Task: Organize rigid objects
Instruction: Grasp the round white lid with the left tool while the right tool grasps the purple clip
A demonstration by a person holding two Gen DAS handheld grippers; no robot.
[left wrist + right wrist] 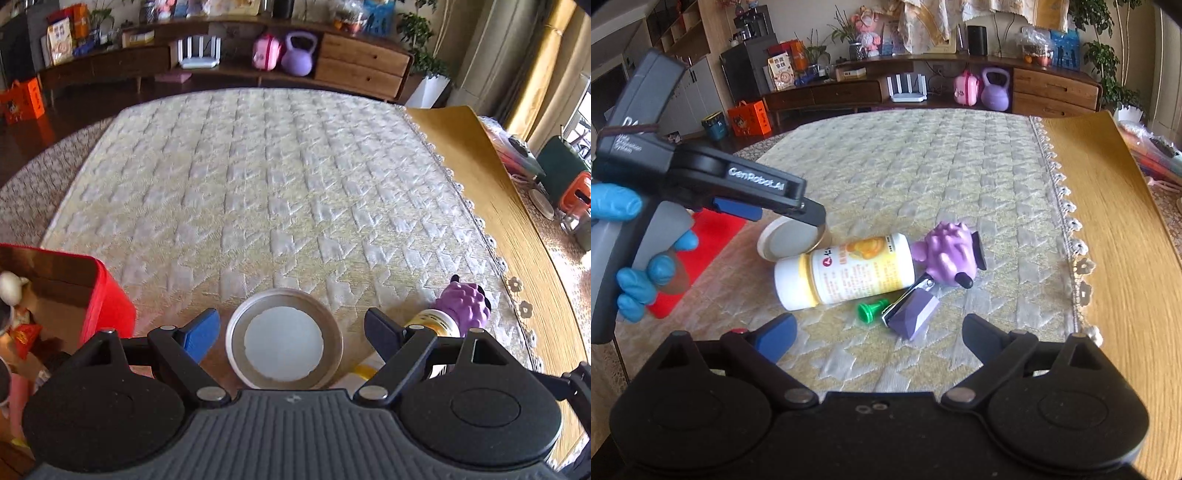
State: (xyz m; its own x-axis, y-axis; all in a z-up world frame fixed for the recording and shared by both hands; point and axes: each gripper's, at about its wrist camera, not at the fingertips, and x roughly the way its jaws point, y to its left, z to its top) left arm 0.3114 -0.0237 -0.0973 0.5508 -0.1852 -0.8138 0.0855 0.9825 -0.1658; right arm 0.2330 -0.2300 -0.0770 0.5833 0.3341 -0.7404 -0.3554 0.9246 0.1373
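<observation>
Here the left hand-held gripper (291,334) apparently straddles the round lid (283,350)

A blue glove (631,254) covers the hand on the grey handle at nine o'clock. The left gripper (798,218) is black, lettered "GenRobot.AI", with blue finger pads (201,334) and silver screws.

Bright daylight enters from the right edge of both views. Fisheye lenses bend the far cabinet (229,48) into a curve; frame corners darken, edges smear slightly.
</observation>
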